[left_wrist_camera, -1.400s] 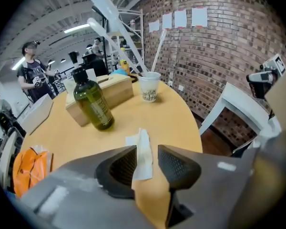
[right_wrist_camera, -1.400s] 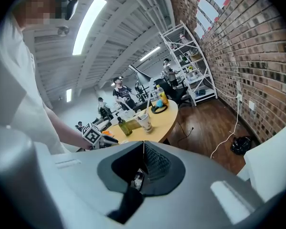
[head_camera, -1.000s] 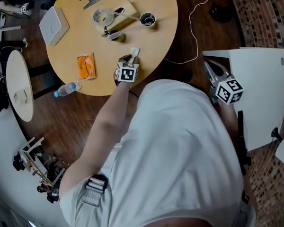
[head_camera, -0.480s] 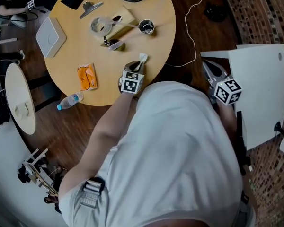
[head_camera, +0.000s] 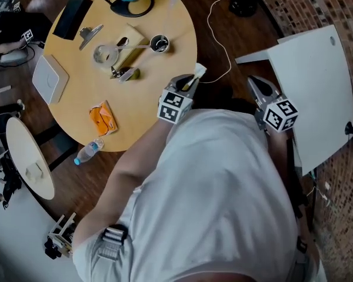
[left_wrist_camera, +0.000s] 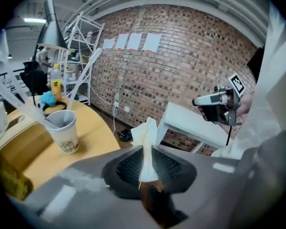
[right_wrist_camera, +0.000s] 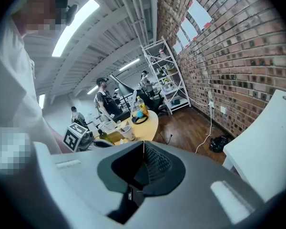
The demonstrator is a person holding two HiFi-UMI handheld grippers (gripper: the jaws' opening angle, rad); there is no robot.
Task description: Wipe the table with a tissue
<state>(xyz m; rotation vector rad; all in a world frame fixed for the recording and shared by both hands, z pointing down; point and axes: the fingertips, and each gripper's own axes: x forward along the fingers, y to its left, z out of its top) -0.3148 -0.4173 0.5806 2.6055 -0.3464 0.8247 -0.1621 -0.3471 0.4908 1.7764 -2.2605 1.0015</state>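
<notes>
**Step in hand.** Tissue fetched, wiping not yet begun, by my judgement.

- The left gripper (head_camera: 187,84) had jaws that had just been closing. They stood narrow, pinching the white tissue (head_camera: 199,70) by its lower part, with the loose end sticking up past the tips.
- The tissue was held in the air, clear of the top, just off the round table's (head_camera: 76,119) rim at about 4 o'clock.
- The right gripper (head_camera: 256,82) was at 3 o'clock of the left one. Its jaws were together with nothing between them, beside the white side table (head_camera: 312,93).

**Next move, as I judged it.** Bring the tissue back over the top, lower it flat onto bare wood and press lightly. The stroke should stay clear of the clutter.

**Surface.** Yellow wooden top, with bare wood toward 5 and 6 o'clock. On it:
- a paper cup (head_camera: 159,43) at 2 o'clock
- an orange packet (head_camera: 101,116) at 7 o'clock
- a flat white box (head_camera: 50,78) at 9 o'clock
- a black slab (head_camera: 73,9) at 11 o'clock
- a water bottle (head_camera: 89,151) lying by the 6 o'clock rim; I could not tell whether it was on the table or off it

**Room.** Dark wood floor (head_camera: 223,46) with a white cable (head_camera: 219,16) trailing across it. Brick wall (left_wrist_camera: 181,46) and white shelving (left_wrist_camera: 81,51) beyond.
</notes>
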